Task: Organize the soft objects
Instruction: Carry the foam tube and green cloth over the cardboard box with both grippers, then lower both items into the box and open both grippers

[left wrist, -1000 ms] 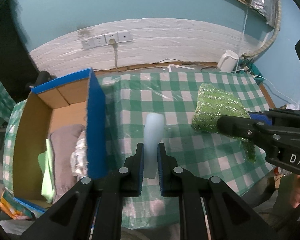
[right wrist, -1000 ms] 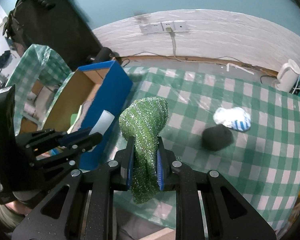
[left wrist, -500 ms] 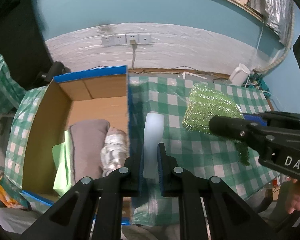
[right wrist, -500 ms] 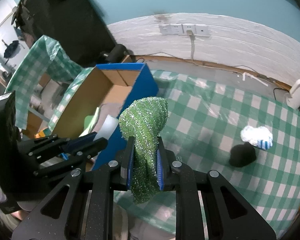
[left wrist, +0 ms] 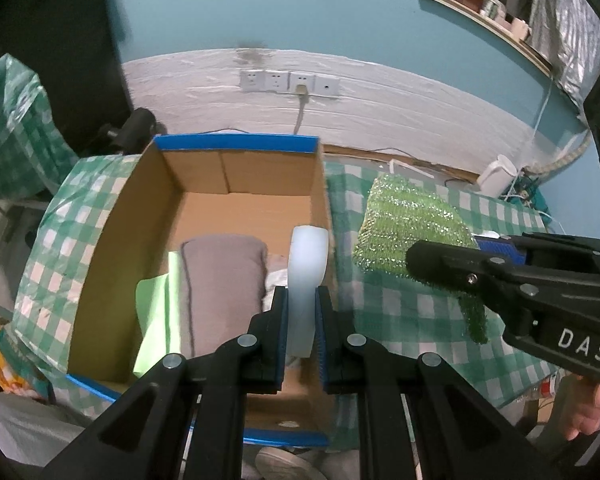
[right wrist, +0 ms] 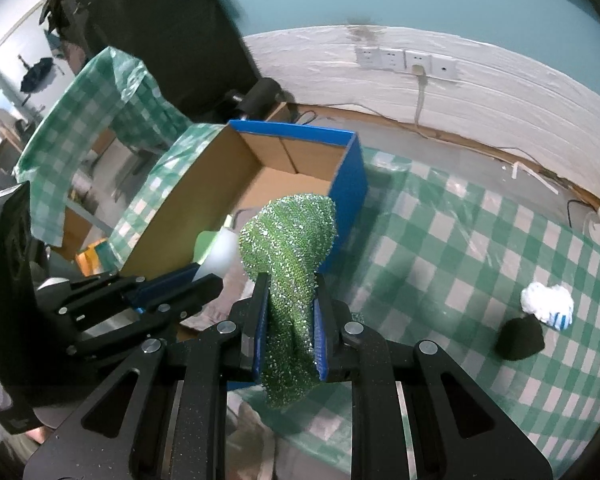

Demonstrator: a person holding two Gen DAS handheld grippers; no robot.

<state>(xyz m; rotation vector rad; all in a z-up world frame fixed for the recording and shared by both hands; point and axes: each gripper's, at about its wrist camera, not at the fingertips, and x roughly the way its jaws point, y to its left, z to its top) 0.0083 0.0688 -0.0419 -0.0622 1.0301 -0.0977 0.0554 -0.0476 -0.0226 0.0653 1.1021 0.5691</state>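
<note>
My left tongs pinch the foam over the box; my right tongs pinch the scourer beside it, awaiting the drop

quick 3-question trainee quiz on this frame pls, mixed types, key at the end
1. True or false: the left gripper is shut on the white foam piece.
2. Which item does the right gripper hold? A) black sponge B) green glitter scrubber C) grey cloth
3. Fill in: the black sponge and the white-and-blue bundle still lie on the checked ____.

Key
1. True: the pads press on both its sides, above the cardboard box.
2. B: the green glitter scrubber is clamped between the pads; the grey cloth lies in the box.
3. tablecloth.
</note>
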